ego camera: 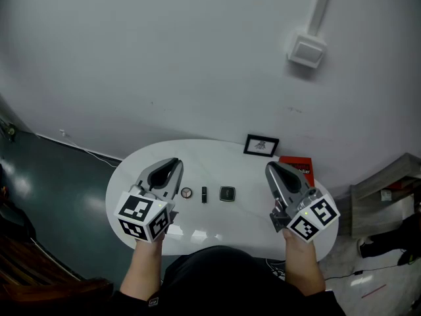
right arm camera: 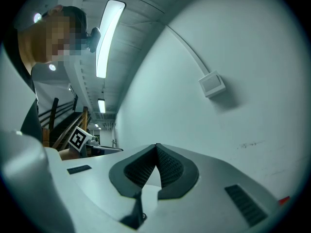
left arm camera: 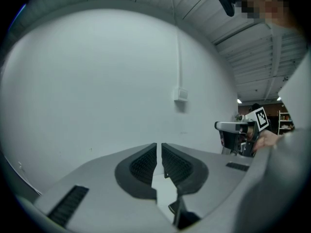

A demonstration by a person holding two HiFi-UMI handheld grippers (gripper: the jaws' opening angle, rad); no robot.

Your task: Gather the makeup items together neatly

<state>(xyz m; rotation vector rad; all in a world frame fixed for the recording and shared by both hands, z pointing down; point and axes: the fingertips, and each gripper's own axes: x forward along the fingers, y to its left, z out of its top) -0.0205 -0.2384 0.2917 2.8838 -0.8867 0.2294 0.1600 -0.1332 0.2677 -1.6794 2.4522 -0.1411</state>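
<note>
Three small makeup items lie in a row on the white oval table [ego camera: 131,176]: a round compact [ego camera: 187,193], a short black stick [ego camera: 204,194] and a dark square case [ego camera: 227,193]. My left gripper [ego camera: 172,164] hovers just left of the round compact, its jaws together with nothing between them; in its own view the left gripper [left arm camera: 159,145] points at the bare wall. My right gripper [ego camera: 270,168] hangs to the right of the square case, also shut and empty, and the right gripper [right arm camera: 156,146] likewise faces the wall. Neither touches an item.
A small framed picture [ego camera: 261,145] leans at the table's far edge and a red book [ego camera: 297,166] lies at the far right. The white wall carries a junction box [ego camera: 306,51]. The dark floor [ego camera: 59,176] lies left of the table. The right gripper's body [left arm camera: 239,131] shows in the left gripper view.
</note>
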